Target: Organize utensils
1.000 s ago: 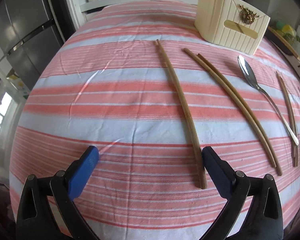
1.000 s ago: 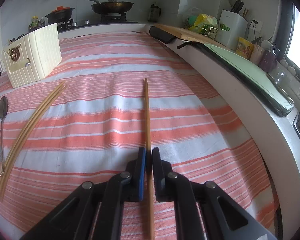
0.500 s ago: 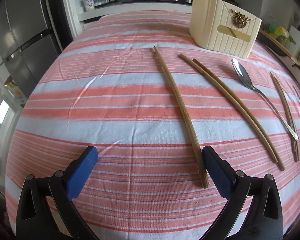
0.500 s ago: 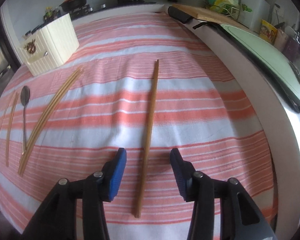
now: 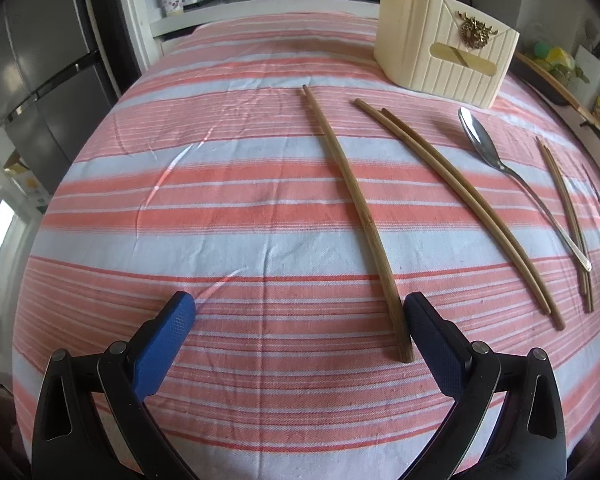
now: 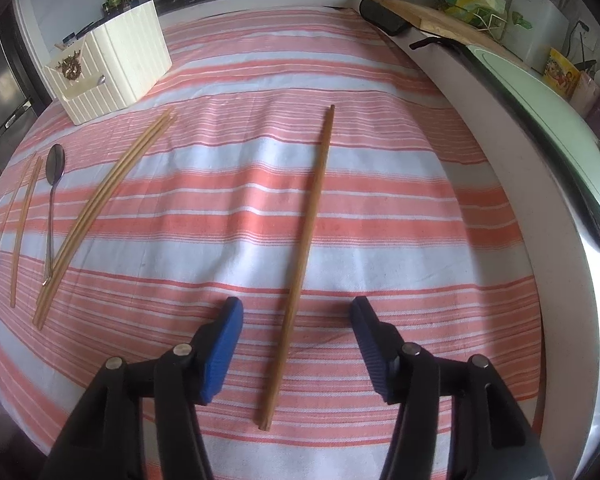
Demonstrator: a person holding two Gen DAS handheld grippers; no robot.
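My right claw (image 6: 296,316) is spreading, its pads clear of the single chopstick (image 6: 306,240) lying between them on the striped surface (image 6: 400,208), whose edge curves just right. My left claw (image 5: 298,320) gapes empty, chopstick pair (image 5: 360,208) beside its right pad, bare cloth left.

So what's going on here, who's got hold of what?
Nothing is held. A person works two handheld grippers over a striped tablecloth. The right gripper is opening, a chopstick lying loose between its pads. The left gripper is open, beside another chopstick. A chopstick pair, spoon and cream holder lie beyond.
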